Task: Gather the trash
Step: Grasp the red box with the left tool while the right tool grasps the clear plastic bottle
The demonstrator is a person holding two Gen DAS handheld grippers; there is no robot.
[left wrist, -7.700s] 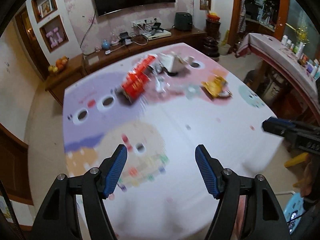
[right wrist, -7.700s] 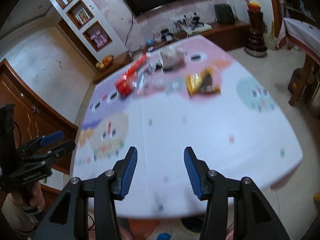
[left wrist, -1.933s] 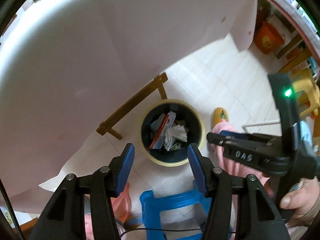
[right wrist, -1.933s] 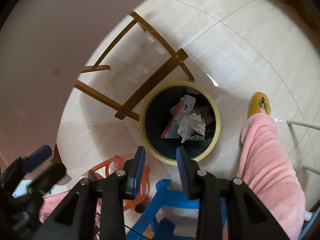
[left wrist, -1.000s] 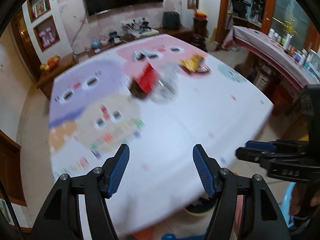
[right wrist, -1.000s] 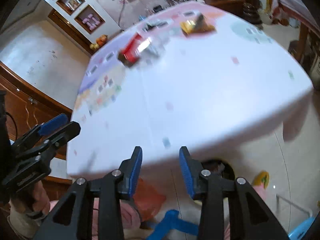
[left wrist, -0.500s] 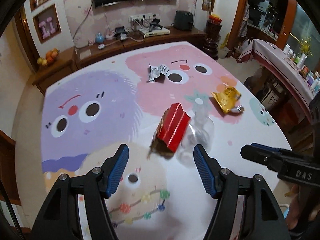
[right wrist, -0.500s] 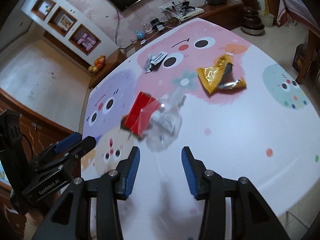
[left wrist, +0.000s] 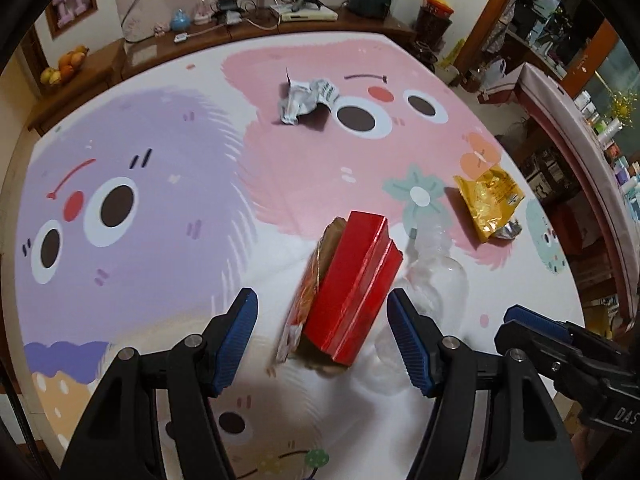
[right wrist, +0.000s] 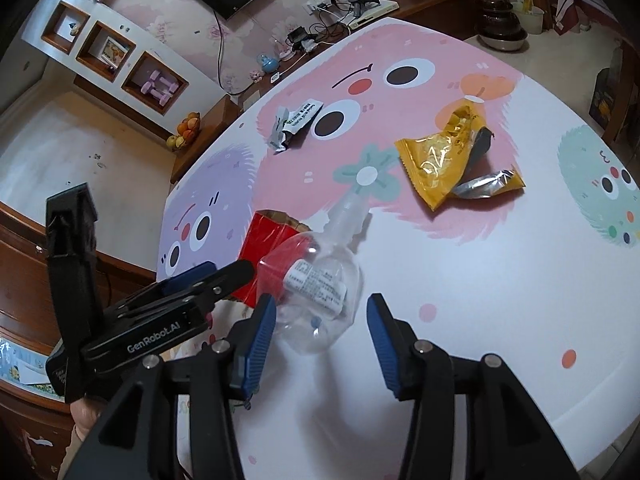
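Note:
A red carton point(left wrist: 354, 286) with a torn brown end lies on the cartoon tablecloth point(left wrist: 160, 152). My left gripper point(left wrist: 322, 338) stands open, its blue pads on either side of the carton's near end, not touching it. Beside the carton lies a clear plastic bottle point(right wrist: 320, 288). My right gripper point(right wrist: 322, 330) is open over the bottle's base, jaws still opening, pads clear of it. A yellow snack bag point(right wrist: 444, 160) and a crumpled silver wrapper point(right wrist: 294, 120) lie farther back; both show in the left wrist view too, the snack bag point(left wrist: 490, 200) and the wrapper point(left wrist: 306, 98).
A wooden sideboard point(left wrist: 256, 28) with cables, a power strip and a fruit bowl point(left wrist: 66, 66) runs behind the table. A second cloth-covered table point(left wrist: 576, 120) with bottles stands at the right. Wall shelves point(right wrist: 116, 60) sit at the far left.
Both grippers swung up from the bin under the table and came forward and down over the tabletop, closing in on the red carton and the bottle. The right jaws have widened.

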